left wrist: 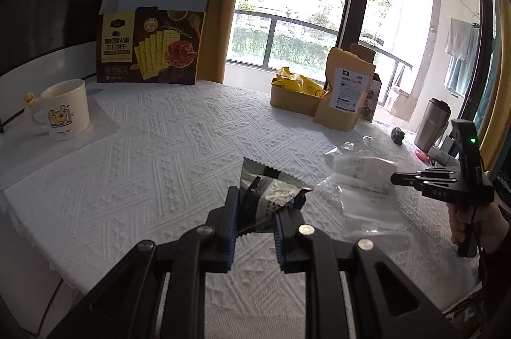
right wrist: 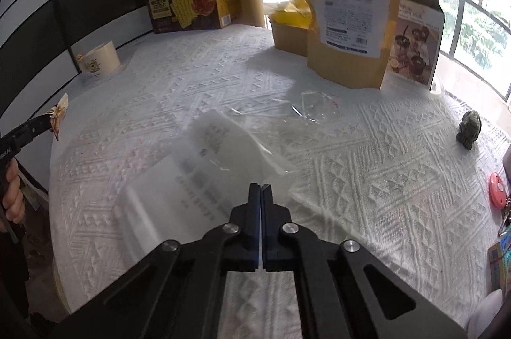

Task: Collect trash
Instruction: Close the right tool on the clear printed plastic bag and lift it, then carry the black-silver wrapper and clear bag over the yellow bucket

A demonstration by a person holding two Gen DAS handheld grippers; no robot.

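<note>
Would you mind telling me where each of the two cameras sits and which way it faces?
Left wrist: on the left gripper, looking across the table to the cracker box and window; its fingers grip a snack wrapper, with the right gripper and hand at right.
Right wrist: on the right gripper, shut on a clear plastic bag, facing the kraft pouch; the left gripper is at left.
Shared: table, mug, box, pouch, bag.

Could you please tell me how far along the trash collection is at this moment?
Midway, it seems. The yellow bin already holds yellow wrappers. The left tool grips a snack wrapper above the tablecloth; the right tool is shut on a clear plastic bag. A crumpled clear film remains on the table.
</note>
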